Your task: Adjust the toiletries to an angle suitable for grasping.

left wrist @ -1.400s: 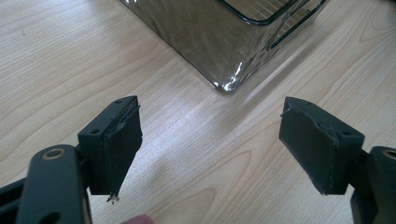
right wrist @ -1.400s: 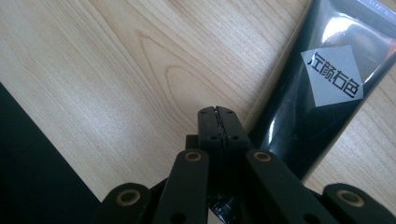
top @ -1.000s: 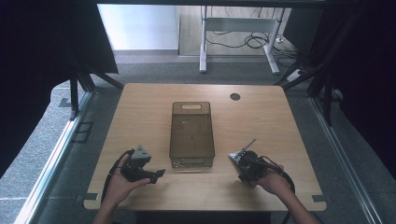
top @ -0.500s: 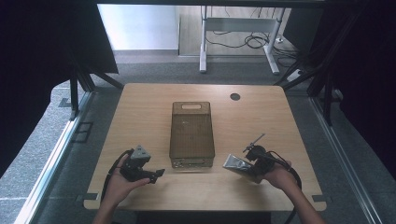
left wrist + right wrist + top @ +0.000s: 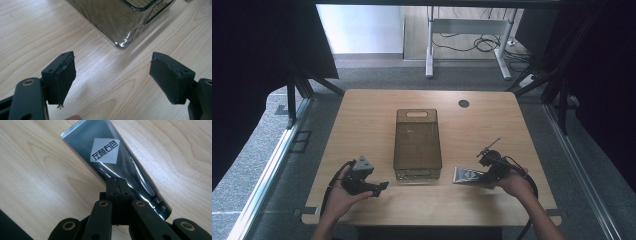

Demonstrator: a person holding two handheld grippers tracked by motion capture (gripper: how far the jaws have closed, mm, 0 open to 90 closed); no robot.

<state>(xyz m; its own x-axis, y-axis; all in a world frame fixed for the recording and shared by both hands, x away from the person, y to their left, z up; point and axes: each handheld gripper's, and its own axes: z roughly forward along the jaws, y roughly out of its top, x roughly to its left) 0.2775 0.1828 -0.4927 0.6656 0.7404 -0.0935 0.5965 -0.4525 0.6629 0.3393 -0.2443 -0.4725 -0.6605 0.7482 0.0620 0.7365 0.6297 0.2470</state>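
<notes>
Right gripper (image 5: 117, 185): 2 jaws pressed together, pinching the lower side of a dark glossy tube (image 5: 112, 167). Tube lying slantwise across the right gripper view, cap end (image 5: 162, 210) low at the right, flat crimped end at upper left, a pale diamond label (image 5: 105, 150) with dark characters facing the camera. Whether resting on the wood or lifted just clear of it: cannot tell. In the high view, same right gripper (image 5: 484, 172) near the front right of the table (image 5: 362, 115), tube (image 5: 468, 175) sticking out to the left, just right of the basket's near end but apart from it. Right hand (image 5: 512, 184) behind, cable looping off to the right.

Left gripper (image 5: 112, 80): 2 jaws standing wide apart, nothing between the pads, bare wood grain below. Ahead of them, a rounded corner of the see-through brown basket (image 5: 120, 17), near but untouched. In the high view, left gripper (image 5: 379, 186) at the front left, grey 3-cornered plate on top, left hand (image 5: 343, 192) wrapped around the body, jaws aimed right, toward the basket.

Basket (image 5: 418, 172) upright at the table's middle, long side running away from the person, handle slot at the far end. Small dark round hole (image 5: 463, 103) in the tabletop farther back on the right.
</notes>
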